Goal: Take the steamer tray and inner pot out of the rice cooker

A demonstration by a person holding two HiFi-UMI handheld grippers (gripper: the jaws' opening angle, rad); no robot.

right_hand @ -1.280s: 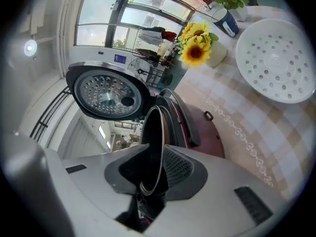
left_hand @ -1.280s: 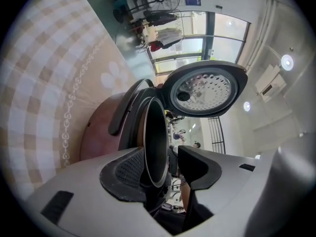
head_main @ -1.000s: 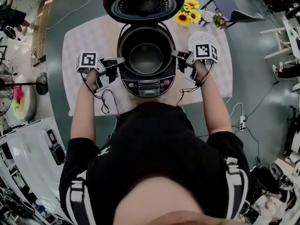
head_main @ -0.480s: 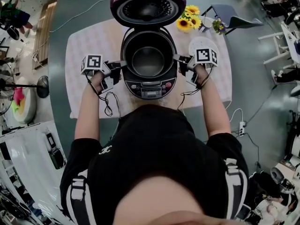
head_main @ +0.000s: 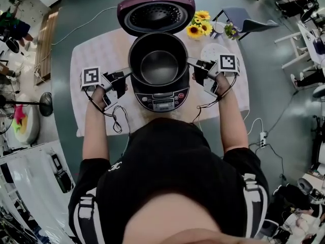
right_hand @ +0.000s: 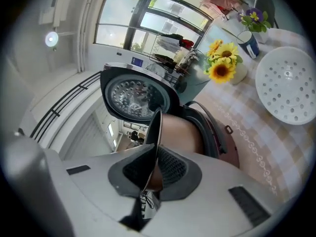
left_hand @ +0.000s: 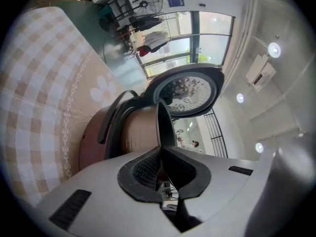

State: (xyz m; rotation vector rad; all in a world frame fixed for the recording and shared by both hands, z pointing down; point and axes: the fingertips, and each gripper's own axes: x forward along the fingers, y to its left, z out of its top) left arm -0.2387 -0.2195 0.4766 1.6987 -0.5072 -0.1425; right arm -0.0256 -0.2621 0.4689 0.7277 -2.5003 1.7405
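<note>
Left tool (head_main: 127,74) is pinched narrow on the thin lip of the inner pot (head_main: 158,67) at the pot's 9 o'clock. Right tool (head_main: 194,63) is clamped the same way at 3 o'clock. Each gripper view shows ribbed pads pressing both faces of the rim, with copper wall showing below. The opposed grip probably keeps the pot level and shares the load, since one pinch would let it tip. The pot sits partway up out of the rice cooker (head_main: 161,99), so its wall has yet to clear the body. The rim is slick and narrow and the bite small; any twist between the hands could slip it. At 6 o'clock the control panel faces the person and little desk (head_main: 101,50) is left in front. The bare cloth at 9 to 10 o'clock looks like the widest landing spot. The steamer tray (head_main: 210,50) is already out, on the desk at 2 o'clock just beyond the right tool, and crowds that side. Sunflowers (head_main: 198,27) stand at 1 o'clock. The open lid (head_main: 156,11) stands at 12, closing off the far route.
</note>
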